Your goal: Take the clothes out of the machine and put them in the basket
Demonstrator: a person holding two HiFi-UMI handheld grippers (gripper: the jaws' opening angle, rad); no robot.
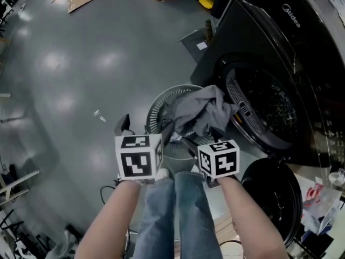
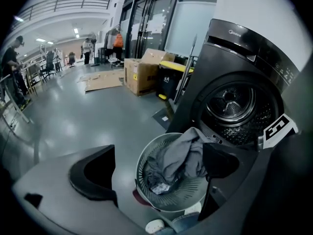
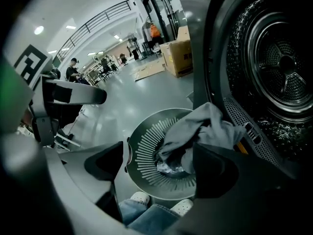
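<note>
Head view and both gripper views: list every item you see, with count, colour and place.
Washing machine: one, dark grey, right side, door open.
Basket: one, pale grey, slotted, on the floor before the machine's opening.
Garment: one, grey, draped over the basket's rim towards the drum; more cloth beneath it, count unclear.
Cardboard box: one, brown, on the floor further back.
Bin: one, black with yellow lid, beside the box.
Bystanders: several, far end of the hall.
Legs: two, blue jeans, beside the basket.
Left tongs: one, dark, jaws apart, empty, above the basket.
Right tongs: one, dark, jaws apart, empty, above the basket.
</note>
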